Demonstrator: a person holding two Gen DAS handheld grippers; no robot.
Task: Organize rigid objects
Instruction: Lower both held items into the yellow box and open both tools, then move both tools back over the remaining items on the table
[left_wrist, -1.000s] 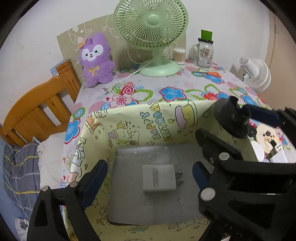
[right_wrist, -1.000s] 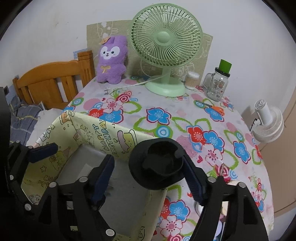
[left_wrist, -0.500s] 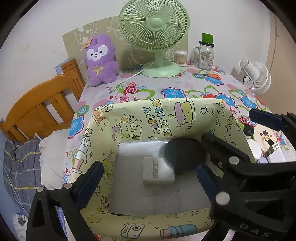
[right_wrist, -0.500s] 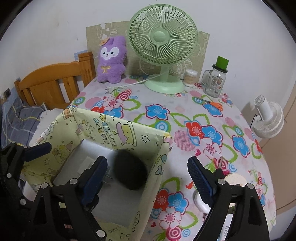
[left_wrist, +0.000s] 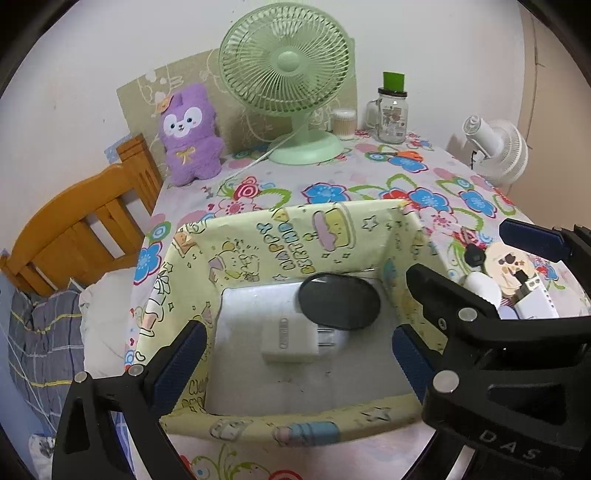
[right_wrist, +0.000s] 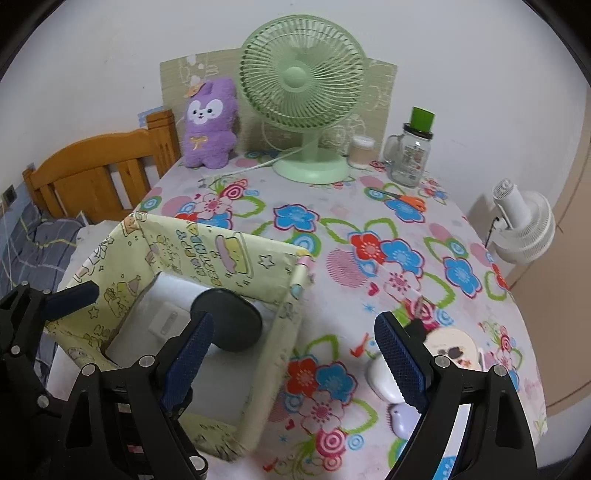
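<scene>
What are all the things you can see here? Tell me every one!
Storage box: one, pale yellow, near table edge.
Charger: one, white, in box.
Round disc: one, black, in box.
Desk fan: one, green, back of table.
Plush toy: one, purple, beside fan.
Jar: one, clear, green lid.
Scissors: one, orange handles.
Small fan: one, white, off table's right.
Chair: one, wooden, left.
Left gripper: open, over box.
Right gripper: open, empty.

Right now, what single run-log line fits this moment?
left gripper: jaws open, empty | right gripper: jaws open, empty | black disc and white charger in yellow box | white case on table
</scene>
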